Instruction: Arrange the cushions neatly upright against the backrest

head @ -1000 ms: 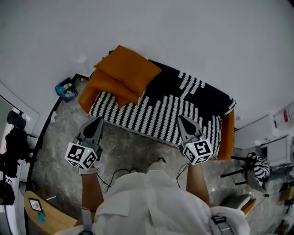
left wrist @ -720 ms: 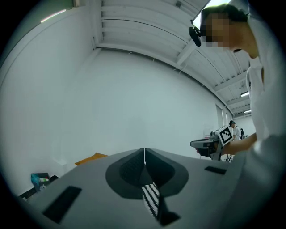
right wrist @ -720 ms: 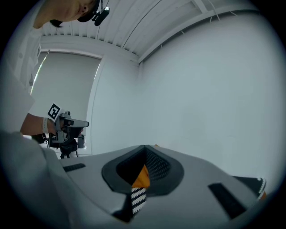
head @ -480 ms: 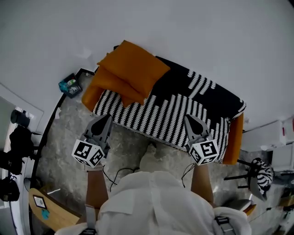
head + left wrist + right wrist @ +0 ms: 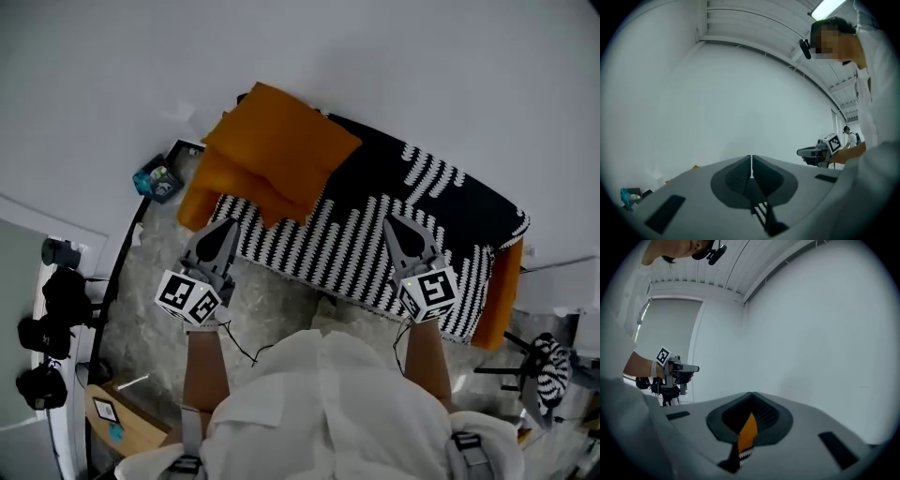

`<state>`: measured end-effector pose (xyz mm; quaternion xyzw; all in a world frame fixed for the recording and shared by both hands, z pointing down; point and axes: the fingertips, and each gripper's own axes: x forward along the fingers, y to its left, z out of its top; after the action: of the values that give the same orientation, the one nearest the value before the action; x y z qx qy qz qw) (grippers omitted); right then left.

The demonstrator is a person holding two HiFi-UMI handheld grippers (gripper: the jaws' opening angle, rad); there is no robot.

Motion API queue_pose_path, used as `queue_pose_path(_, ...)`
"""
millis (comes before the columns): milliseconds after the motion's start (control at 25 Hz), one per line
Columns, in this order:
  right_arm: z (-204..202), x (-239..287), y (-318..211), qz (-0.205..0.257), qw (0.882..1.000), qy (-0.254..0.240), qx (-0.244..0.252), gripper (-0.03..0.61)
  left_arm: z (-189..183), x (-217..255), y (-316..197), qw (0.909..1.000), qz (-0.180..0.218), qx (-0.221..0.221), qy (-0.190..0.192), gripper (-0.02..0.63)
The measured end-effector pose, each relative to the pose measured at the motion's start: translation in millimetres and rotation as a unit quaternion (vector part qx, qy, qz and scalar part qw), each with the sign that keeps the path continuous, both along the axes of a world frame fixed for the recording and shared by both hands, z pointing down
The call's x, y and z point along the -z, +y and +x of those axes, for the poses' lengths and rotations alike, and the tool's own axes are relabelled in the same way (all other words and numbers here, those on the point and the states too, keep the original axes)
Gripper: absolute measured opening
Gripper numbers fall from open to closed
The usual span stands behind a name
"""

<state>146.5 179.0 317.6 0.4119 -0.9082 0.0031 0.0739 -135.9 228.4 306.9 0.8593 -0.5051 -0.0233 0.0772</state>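
Observation:
Two orange cushions (image 5: 279, 155) lie stacked and tilted at the left end of a sofa (image 5: 394, 220) draped with a black-and-white striped throw, seen in the head view. My left gripper (image 5: 225, 234) is shut and empty, hovering over the sofa's front left edge, just below the cushions. My right gripper (image 5: 399, 231) is shut too, over the seat's right half, holding nothing. In the left gripper view the jaws (image 5: 751, 161) meet tip to tip against a white wall. The right gripper view shows shut jaws (image 5: 752, 397) with a sliver of orange cushion (image 5: 748, 430) behind them.
A teal box (image 5: 159, 181) sits on the floor left of the sofa. Camera gear on stands (image 5: 52, 309) lines the left side. A wooden table corner (image 5: 117, 422) is at lower left, a striped stool (image 5: 551, 370) at right. A cable (image 5: 246, 352) trails on the patterned floor.
The person has stepped closer to the sofa; both grippers moved forward, from over the floor to above the sofa's front edge. Jaws stayed shut.

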Motion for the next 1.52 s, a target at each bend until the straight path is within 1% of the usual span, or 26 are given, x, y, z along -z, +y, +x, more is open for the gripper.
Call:
queue_pose_path(160, 1.0, 0.8, -26.1, -0.001, 1.000, -0.003, 0.013, 0.008, 9.3, 5.1, -28.2, 1.0000, 0.000, -0.010, 0.001, 0.023)
queue_pose_path(280, -1.1, -0.8, -41.1, -0.002, 1.000, -0.008, 0.011, 0.008, 12.7, 8.2, -47.1, 0.9996, 0.003, -0.025, -0.013, 0.023)
queue_pose_path(360, -5.5, -1.7, -49.3, -0.002, 1.000, -0.007, 0.015, 0.008, 12.7, 10.1, -61.0, 0.9994, 0.006, -0.030, -0.018, 0.023)
queue_pose_path(520, -15.0, -3.5, -69.1, -0.004, 1.000, -0.007, 0.016, 0.008, 11.2, 12.3, -94.0, 0.9992, 0.009, -0.037, -0.008, 0.023)
queue_pose_path(680, -29.0, -9.1, -91.3, -0.012, 1.000, -0.004, 0.015, 0.008, 3.0, 3.1, -130.6, 0.9984, 0.009, -0.054, -0.015, 0.023)
queue_pose_path(960, -58.7, -17.1, -152.9, -0.022, 1.000, 0.009, -0.018, 0.008, -17.2, -14.1, -212.3, 0.9921, -0.006, -0.121, -0.035, 0.025)
queue_pose_path(1080, -73.6, -26.2, -183.3, -0.036, 0.999, 0.011, -0.033, 0.008, -29.4, -26.5, -252.8, 0.9882, -0.019, -0.144, -0.048, 0.042)
queue_pose_path(1160, -83.9, -33.7, -203.3, -0.045, 0.998, 0.014, -0.039, 0.009, -35.9, -35.8, -279.2, 0.9839, -0.029, -0.166, -0.061, 0.052)
queue_pose_path(1200, -89.2, -37.7, -212.9, -0.050, 0.998, 0.014, -0.041, 0.020, -38.0, -39.9, -291.9, 0.9808, -0.033, -0.179, -0.070, 0.066)
queue_pose_path(1240, -94.6, -42.1, -222.0, -0.055, 0.998, 0.015, -0.040, 0.047, -39.4, -43.8, -304.2, 0.9774, -0.037, -0.193, -0.079, 0.074)
queue_pose_path(1320, -105.9, -52.6, -239.1, -0.066, 0.997, 0.020, -0.039, 0.049, -41.1, -52.3, -327.1, 0.9693, -0.045, -0.221, -0.098, 0.089)
queue_pose_path(1360, -111.8, -58.8, -247.4, -0.072, 0.996, 0.027, -0.037, 0.049, -41.9, -57.5, -337.6, 0.9648, -0.050, -0.234, -0.108, 0.097)
queue_pose_path(1440, -124.1, -72.1, -263.1, -0.085, 0.995, 0.041, -0.030, 0.074, -43.4, -70.0, -356.6, 0.9546, -0.061, -0.262, -0.128, 0.125)
queue_pose_path(1520, -135.6, -85.1, -275.8, -0.099, 0.993, 0.054, -0.023, 0.097, -44.7, -84.3, -371.3, 0.9420, -0.074, -0.291, -0.150, 0.146)
